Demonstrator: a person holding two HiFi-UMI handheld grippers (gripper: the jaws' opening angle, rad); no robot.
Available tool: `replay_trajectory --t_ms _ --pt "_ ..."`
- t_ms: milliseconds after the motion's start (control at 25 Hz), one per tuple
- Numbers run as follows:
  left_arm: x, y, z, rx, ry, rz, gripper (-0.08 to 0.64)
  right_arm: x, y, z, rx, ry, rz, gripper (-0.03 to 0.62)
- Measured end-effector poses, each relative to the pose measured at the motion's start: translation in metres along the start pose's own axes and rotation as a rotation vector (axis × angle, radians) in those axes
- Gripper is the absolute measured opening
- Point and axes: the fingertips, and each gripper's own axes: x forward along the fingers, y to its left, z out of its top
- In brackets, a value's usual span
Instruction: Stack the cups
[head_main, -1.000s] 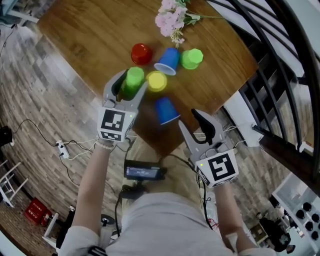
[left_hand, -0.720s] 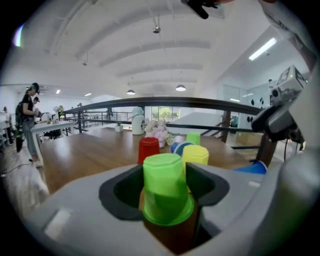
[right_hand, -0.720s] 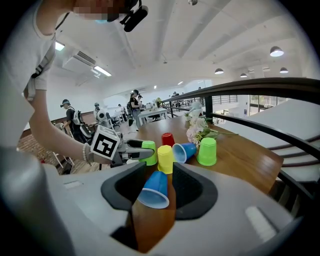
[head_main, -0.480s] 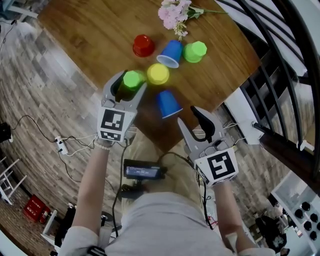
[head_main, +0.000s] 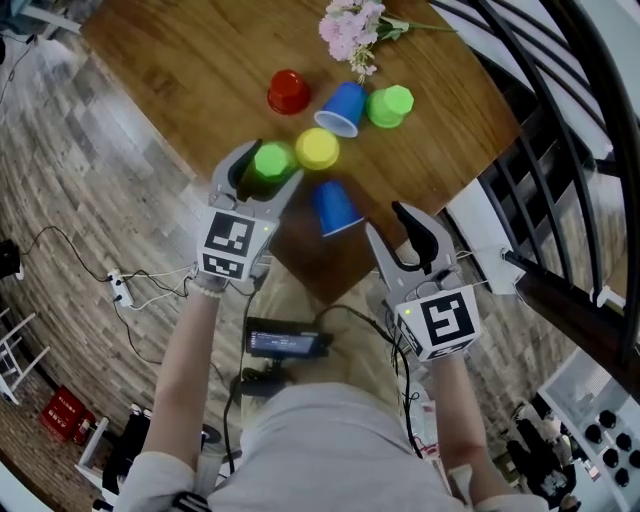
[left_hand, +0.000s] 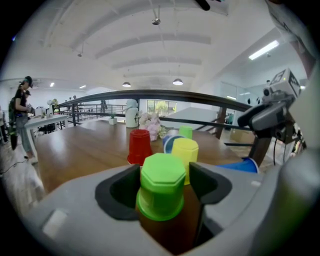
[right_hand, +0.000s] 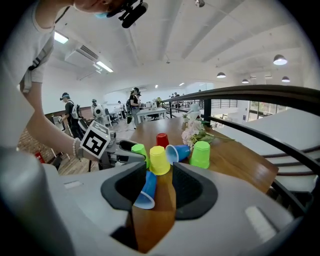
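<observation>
Green cup (left_hand: 161, 187) stands loose between the left tool's (head_main: 270, 163) jaws, just opened, yellow cup (head_main: 317, 148) beside.

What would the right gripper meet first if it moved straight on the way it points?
Most likely the nearer blue cup, lying on its side just ahead of the right gripper; the yellow cup stands beyond.
</observation>
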Motion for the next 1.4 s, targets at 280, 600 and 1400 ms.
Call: replay_trajectory --t_ms 280,600,1400 --pt "-0.016 -0.001 0.004 -0.041 0.006 0.027 0.307 0.024 -0.059 0.019 -0.064 -0.023 -0.092 0.202" --pt "-0.032 -0.011 0.009 -0.021 0.036 0.047 0.307 0.076 -0.114 0.027 -0.076 0.006 -0.125 0.225" --pt "-0.039 -0.006 0.01 -0.06 0.044 0.098 0.291 0.114 -0.137 0.023 0.008 0.004 -0.088 0.215"
